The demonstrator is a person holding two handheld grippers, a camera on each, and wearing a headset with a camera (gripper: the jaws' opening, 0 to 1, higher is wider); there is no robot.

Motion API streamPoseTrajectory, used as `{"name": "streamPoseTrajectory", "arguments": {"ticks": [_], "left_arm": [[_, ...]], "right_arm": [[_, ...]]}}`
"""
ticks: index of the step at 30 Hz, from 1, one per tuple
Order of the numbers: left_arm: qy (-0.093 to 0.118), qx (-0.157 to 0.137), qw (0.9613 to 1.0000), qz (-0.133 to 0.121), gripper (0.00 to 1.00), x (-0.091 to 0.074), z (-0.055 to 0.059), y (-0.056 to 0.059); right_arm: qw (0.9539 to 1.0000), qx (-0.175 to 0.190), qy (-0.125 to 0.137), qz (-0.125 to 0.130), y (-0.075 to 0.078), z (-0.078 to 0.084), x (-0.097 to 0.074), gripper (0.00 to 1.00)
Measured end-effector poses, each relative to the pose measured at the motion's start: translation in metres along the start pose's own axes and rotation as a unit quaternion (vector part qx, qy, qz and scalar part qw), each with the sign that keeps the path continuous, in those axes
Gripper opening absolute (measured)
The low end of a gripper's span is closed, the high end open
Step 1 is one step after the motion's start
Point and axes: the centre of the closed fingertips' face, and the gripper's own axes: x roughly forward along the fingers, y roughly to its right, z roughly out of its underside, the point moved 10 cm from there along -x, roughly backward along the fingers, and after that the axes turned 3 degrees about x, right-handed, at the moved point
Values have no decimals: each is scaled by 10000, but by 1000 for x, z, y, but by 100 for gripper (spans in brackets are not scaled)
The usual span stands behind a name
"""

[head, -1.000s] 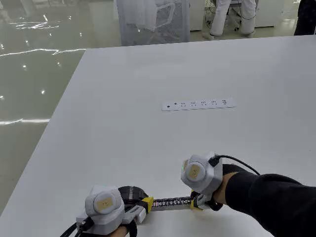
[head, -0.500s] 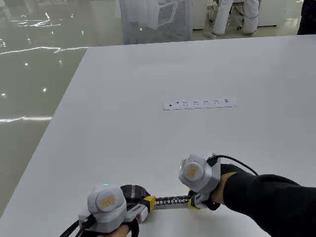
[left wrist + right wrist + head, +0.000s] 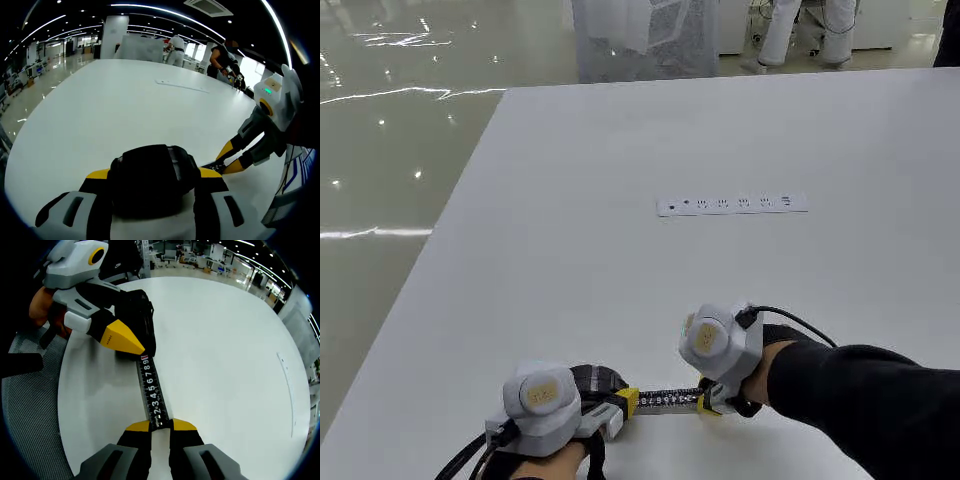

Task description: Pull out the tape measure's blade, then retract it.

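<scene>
We work at the near edge of the white worktop point(image 3: 620, 200), well apart from the power strip point(image 3: 732, 204) lying farther out. The tape measure is here, with its case on the surface and its blade run out to the right.

**Case.** The black case point(image 3: 139, 310) is the bulkiest part. We judge it rigid and compact, moderately heavy for its size, with smooth rounded sides that could slide or twist under a loose hold. Take it across its two flat sides.

**Left claw.** The left claw point(image 3: 155, 175) is clenched on the case, one yellow-tipped finger on each side. It steadies the case against the worktop.

**Blade.** The blade point(image 3: 151, 385) is a thin printed steel strip. We judge it stiff along its length while short, springy and thin-edged, and under return tension from the case. Only a short run is out. Take it at the free end, flat faces between the pads. A slip there would probably let it snap back.

**Right claw.** The right claw point(image 3: 161, 426) is pinched almost fully closed on the blade's free end, its yellow tips meeting over the strip. We cannot make out the end hook under the tips.
</scene>
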Motion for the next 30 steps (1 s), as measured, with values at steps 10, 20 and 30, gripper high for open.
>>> {"name": "streamPoseTrajectory", "arguments": {"ticks": [10,20,30], "left_arm": [[-21,17,10000,-2,61,0,0,0],[-27,-11,10000,-11,61,2,-1,0],[-28,0,10000,-4,61,1,0,0]], "right_arm": [[10000,-4,47,-32,-1,-3,2,7],[9999,55,138,-64,0,-4,2,8],[9998,130,127,-78,-3,-7,2,9]]}}
